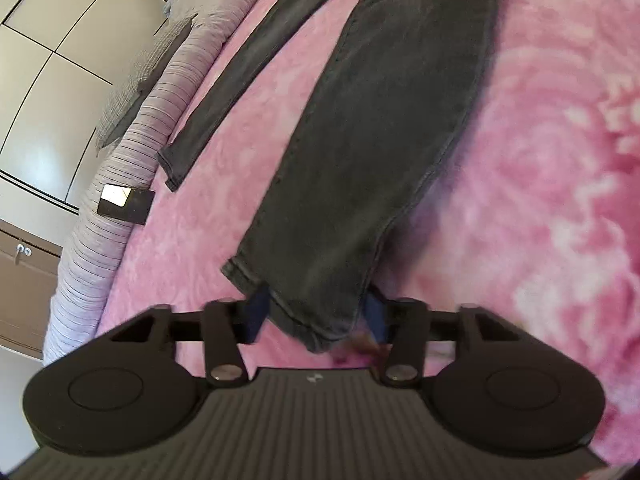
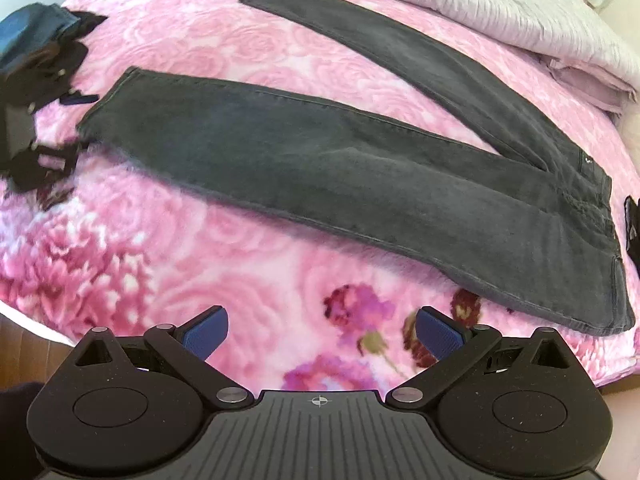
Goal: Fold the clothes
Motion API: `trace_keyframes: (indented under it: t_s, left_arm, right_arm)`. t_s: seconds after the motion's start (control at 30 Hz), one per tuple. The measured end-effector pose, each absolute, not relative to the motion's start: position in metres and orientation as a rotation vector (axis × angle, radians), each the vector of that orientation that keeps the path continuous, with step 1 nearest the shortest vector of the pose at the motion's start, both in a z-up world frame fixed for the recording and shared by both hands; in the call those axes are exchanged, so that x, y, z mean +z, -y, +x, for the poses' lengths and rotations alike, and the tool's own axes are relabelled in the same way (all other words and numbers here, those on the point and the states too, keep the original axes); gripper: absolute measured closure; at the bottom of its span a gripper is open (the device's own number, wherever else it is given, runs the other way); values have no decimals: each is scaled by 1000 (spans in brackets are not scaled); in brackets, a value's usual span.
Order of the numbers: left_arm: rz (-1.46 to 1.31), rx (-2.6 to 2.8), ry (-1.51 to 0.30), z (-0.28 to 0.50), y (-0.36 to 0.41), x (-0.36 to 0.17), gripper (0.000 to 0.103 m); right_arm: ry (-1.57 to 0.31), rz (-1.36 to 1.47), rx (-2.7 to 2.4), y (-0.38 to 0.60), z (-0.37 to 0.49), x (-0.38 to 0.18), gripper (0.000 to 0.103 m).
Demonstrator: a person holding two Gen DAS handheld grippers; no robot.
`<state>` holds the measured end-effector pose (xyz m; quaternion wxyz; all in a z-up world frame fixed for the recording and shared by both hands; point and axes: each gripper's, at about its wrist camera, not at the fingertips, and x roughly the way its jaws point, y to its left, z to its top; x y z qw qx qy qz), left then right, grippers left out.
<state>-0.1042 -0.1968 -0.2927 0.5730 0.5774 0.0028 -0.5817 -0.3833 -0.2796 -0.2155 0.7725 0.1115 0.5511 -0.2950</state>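
Dark grey jeans (image 1: 380, 120) lie spread flat on a pink rose-patterned blanket (image 1: 540, 200), legs apart in a V. In the left wrist view my left gripper (image 1: 316, 316) has the hem corner of the near leg bunched between its blue pads, which press on it from both sides. The right wrist view shows the whole jeans (image 2: 320, 168), waistband at the right, and the left gripper (image 2: 36, 152) at the near leg's hem on the far left. My right gripper (image 2: 322, 334) hangs open above the bare blanket (image 2: 200, 260), in front of the near leg, with nothing between its fingers.
A striped lilac duvet (image 1: 160, 112) is rolled along the bed's far edge, with a small dark flat object (image 1: 126, 202) beside it. Cupboard doors (image 1: 48, 60) stand beyond. A blue sleeve (image 2: 32, 28) is behind the left gripper. Something dark (image 2: 632, 224) sits beside the waistband.
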Motion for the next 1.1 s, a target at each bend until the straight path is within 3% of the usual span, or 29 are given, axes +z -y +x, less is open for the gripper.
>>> trace_keyframes:
  t_s: [0.23,0.37,0.5,0.77,0.87,0.93,1.1]
  left_arm:
    - [1413,-1438,90,-98,164,-242,81]
    - [1550,-1393,29,-90,154,-252,78]
    - [1588,-1306,-99,-65,144,-254,75]
    - [1220,-1304,-507,-54,148,-177,64]
    - [1056,-1324,-631,-61,155,-142,53]
    - [974,-1346,-680,-68,160,-118,37]
    - [878,-1416,-688,-87,177,-68,17]
  right_arm:
    - [-1148,243,-664,288,-390,-206,0]
    - [-1122,253,-666,292,-386,-200,0]
    - [-1107,240,-667,292,-386,-188,0]
    - [-1054,354,-825,304,-419,-126,0]
    - [-1023,394,-905,306,-431,-92,0]
    - [-998,395,-960,302,-436,-69,0]
    - [-907,421,-1084,291,-452,-21,0]
